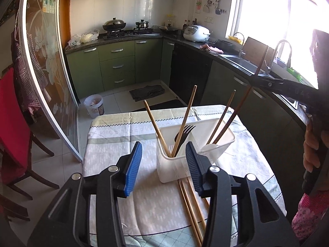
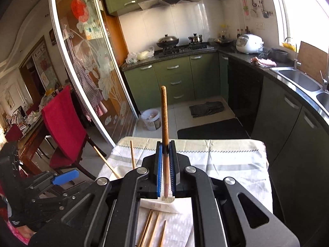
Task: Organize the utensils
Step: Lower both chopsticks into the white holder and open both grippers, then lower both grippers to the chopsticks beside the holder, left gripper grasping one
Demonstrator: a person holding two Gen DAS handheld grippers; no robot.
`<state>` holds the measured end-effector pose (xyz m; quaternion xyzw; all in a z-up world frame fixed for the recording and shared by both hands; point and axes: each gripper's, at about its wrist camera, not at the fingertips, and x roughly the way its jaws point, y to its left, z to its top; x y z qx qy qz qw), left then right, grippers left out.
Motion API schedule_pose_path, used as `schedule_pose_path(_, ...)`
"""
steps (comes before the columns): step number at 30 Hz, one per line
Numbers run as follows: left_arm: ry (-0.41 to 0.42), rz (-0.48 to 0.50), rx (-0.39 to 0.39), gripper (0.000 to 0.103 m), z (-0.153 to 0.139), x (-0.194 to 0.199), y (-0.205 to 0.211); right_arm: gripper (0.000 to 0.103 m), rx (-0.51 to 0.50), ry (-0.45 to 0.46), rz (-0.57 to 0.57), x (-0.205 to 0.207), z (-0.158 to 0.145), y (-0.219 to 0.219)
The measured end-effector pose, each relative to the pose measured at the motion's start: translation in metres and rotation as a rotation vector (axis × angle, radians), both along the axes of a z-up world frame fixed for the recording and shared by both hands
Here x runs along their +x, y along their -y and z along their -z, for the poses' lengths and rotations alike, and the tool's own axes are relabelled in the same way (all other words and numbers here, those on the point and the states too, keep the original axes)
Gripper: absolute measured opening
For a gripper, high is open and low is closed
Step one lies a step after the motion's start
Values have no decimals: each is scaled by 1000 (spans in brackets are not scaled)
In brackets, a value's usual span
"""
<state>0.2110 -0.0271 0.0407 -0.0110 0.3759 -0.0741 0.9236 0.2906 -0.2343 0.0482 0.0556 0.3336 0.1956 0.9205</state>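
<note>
Fingers [image 1: 134,164] of the left gripper [image 1: 164,164] gape empty before the ribbed white plastic holder [image 1: 216,127]; right gripper [image 2: 166,169] clamps a slim wooden chopstick [image 2: 164,111], pointing twelve o'clock.

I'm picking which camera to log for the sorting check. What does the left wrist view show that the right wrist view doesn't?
Only the left wrist view shows inside the white holder: a black fork and four upright chopsticks, with the open left gripper empty in front. Only the right wrist view shows the right gripper shut on a dark chopstick seen close up, pads pressing both sides. Both show loose chopsticks lying on the tablecloth, and the kitchen behind.
</note>
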Motion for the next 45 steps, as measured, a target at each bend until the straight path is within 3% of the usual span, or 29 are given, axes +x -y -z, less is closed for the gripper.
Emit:
schedule_pose_path(6,-86,14,-7,44,23,-2,2,9,6,-53,-16,1,30,2)
schedule_pose_path(14,-242,15,-44,45,77,-2,17,13,34,-13,-65,-70,41,34)
schedule_pose_path(18,-356,14,-38,44,121,-1,32,13,37,-39,-47,-103,72,55)
schedule_pose_path(24,-448,-22,20,43,165,10,47,14,76,-146,-40,-122,125,74)
schedule_pose_path(30,-485,-48,47,39,179,15,54,14,111,-199,-39,-127,152,83)
schedule_pose_path(40,-499,-58,105,35,185,24,71,14,147,-215,-43,-128,154,87)
schedule_pose_path(42,-496,-55,115,30,186,24,76,26,156,-218,-41,-128,155,88)
schedule_pose_path(45,-501,-36,118,13,186,23,82,26,163,-224,-39,-128,156,90)
